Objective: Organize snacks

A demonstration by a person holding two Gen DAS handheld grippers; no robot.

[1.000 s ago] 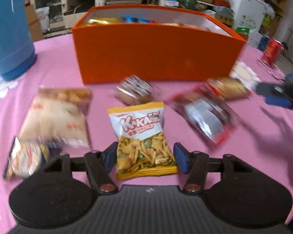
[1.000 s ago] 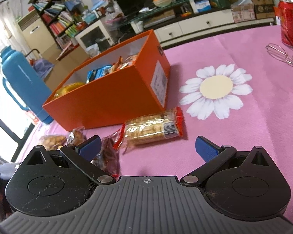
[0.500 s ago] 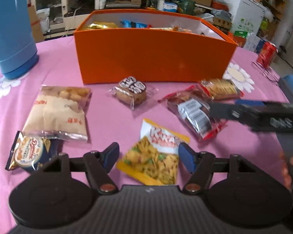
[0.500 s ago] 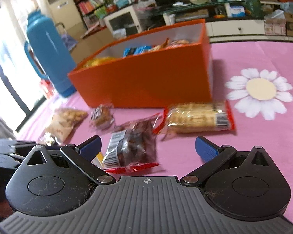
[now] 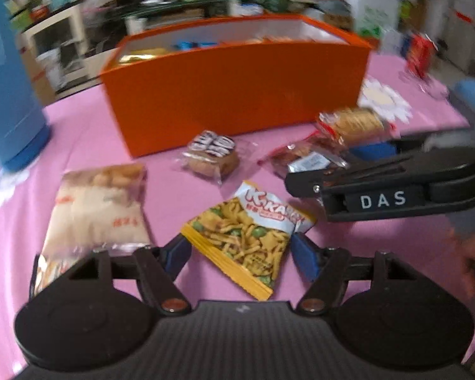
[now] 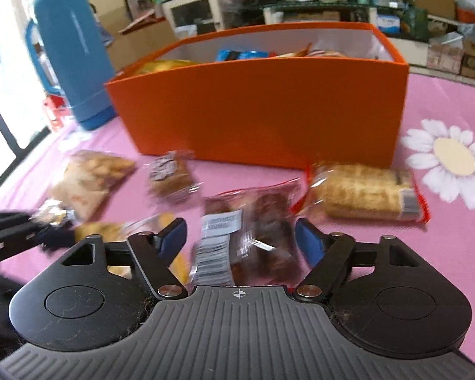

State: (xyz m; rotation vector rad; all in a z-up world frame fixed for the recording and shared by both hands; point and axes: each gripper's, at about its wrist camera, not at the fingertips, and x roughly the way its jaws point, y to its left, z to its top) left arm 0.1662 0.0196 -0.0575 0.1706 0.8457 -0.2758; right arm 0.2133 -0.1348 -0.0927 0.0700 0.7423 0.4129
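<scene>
Straddling snack packets with both grippers spread wide, gripping nothing.
Left gripper is flanking the Kakari bag; right gripper is flanking the red-edged packet, both lying near the orange box.

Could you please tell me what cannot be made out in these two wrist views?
- Orange box contents: both views, the front wall hides all but a few packet tops.
- Dark snack packet: right wrist view, motion blur makes its label unreadable; in the left wrist view the right tongs cover part of it.
- Round-label packet: left wrist view, mostly hidden behind the left tongs.
</scene>
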